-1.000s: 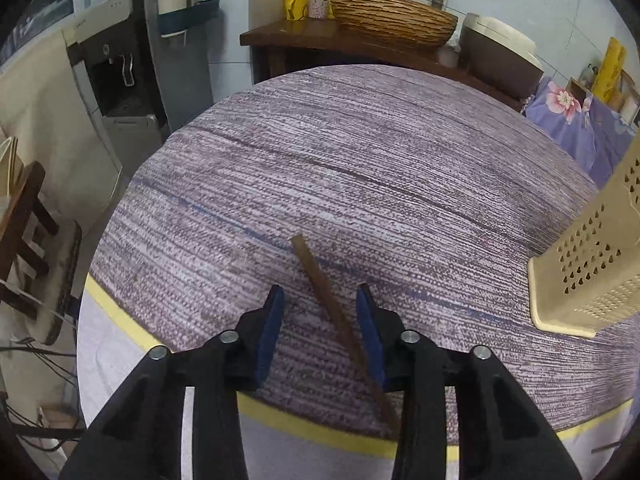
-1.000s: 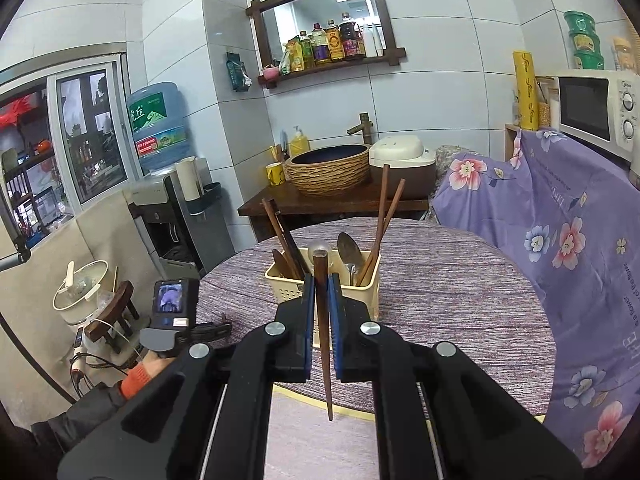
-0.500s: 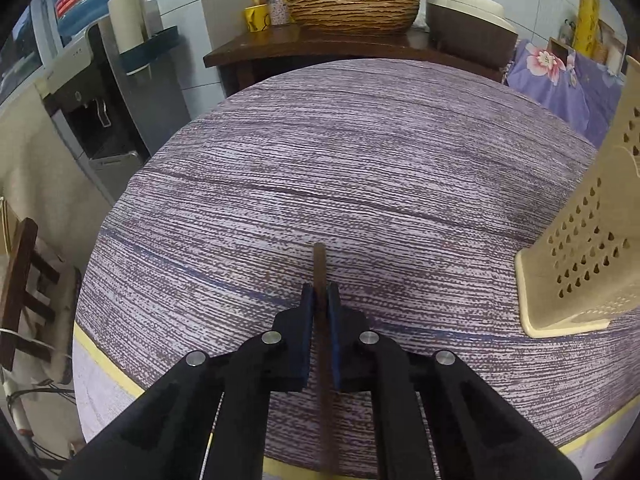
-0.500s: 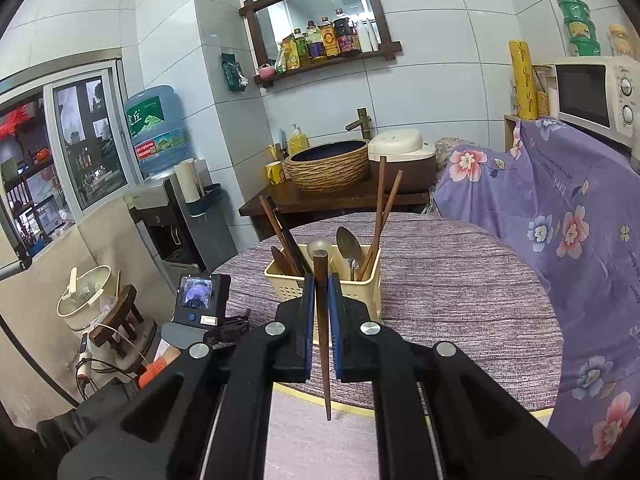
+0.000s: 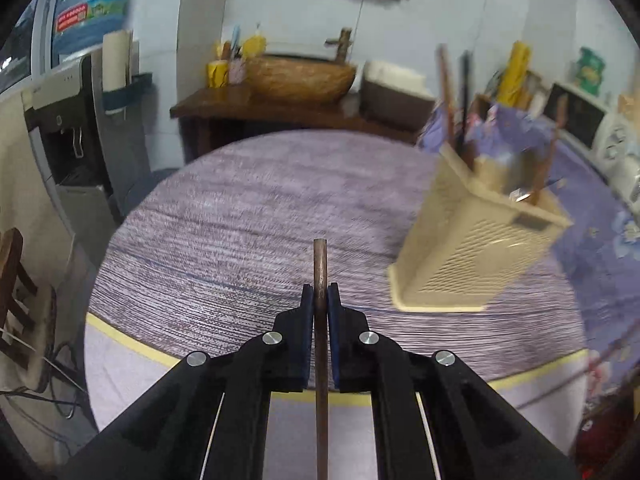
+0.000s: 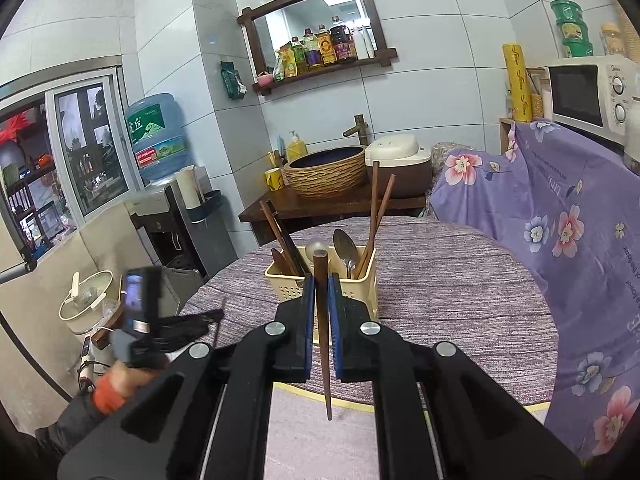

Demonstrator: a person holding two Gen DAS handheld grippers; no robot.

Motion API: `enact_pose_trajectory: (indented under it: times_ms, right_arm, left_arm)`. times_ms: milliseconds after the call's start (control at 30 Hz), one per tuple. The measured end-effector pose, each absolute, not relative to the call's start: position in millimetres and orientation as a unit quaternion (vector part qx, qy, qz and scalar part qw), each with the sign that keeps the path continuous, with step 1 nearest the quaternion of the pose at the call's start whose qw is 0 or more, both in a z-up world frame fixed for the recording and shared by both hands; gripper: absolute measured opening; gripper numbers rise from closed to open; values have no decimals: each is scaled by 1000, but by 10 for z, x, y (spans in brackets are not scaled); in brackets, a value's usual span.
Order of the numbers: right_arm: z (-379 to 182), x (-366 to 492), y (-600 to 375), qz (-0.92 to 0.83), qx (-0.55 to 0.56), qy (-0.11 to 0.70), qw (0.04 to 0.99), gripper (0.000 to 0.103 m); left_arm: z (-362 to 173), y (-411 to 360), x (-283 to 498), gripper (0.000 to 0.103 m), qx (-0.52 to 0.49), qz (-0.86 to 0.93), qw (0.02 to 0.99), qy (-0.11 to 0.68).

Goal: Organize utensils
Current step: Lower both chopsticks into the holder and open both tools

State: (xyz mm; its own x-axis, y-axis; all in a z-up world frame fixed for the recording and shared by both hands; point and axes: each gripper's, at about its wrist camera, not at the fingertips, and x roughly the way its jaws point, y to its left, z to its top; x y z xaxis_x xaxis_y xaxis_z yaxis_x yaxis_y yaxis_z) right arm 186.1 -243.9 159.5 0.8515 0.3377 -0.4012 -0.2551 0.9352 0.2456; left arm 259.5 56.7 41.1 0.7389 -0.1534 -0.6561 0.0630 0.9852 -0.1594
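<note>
My left gripper (image 5: 320,294) is shut on a brown wooden chopstick (image 5: 320,268) and holds it lifted above the round table (image 5: 248,232). The cream perforated utensil holder (image 5: 468,264) stands to its right, with chopsticks and a spoon in it. My right gripper (image 6: 320,284) is shut on another brown chopstick (image 6: 321,320), held upright in front of the utensil holder (image 6: 360,288). The holder contains several chopsticks (image 6: 376,216) and two spoons (image 6: 346,246). The left gripper (image 6: 180,324) shows at the lower left of the right wrist view.
A water dispenser (image 6: 176,216) stands left of the table. A wooden counter with a woven basin (image 6: 326,172) and a rice cooker (image 6: 400,160) is behind. A purple floral cloth (image 6: 560,216) covers furniture to the right, under a microwave (image 6: 584,92).
My left gripper closed on the chopstick lying on the table and lifted it, tilting up so the holder came into view. My right gripper kept its chopstick nearly still.
</note>
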Motion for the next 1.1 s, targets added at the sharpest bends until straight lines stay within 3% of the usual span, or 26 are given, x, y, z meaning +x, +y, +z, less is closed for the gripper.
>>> enact_pose_trajectory:
  times_ms: [333, 733, 1100]
  right_arm:
    - [1612, 1732, -2424, 158, 95, 222, 957, 8]
    - [1752, 1829, -2380, 159, 81, 219, 959, 8]
    - [2901, 2453, -2255, 129, 52, 133, 981, 8]
  left_arm:
    - [1004, 592, 1841, 8, -72, -123, 946, 290]
    - [1420, 668, 1873, 8, -100, -163, 947, 260]
    - [2529, 370, 2545, 8, -128, -162, 962, 177]
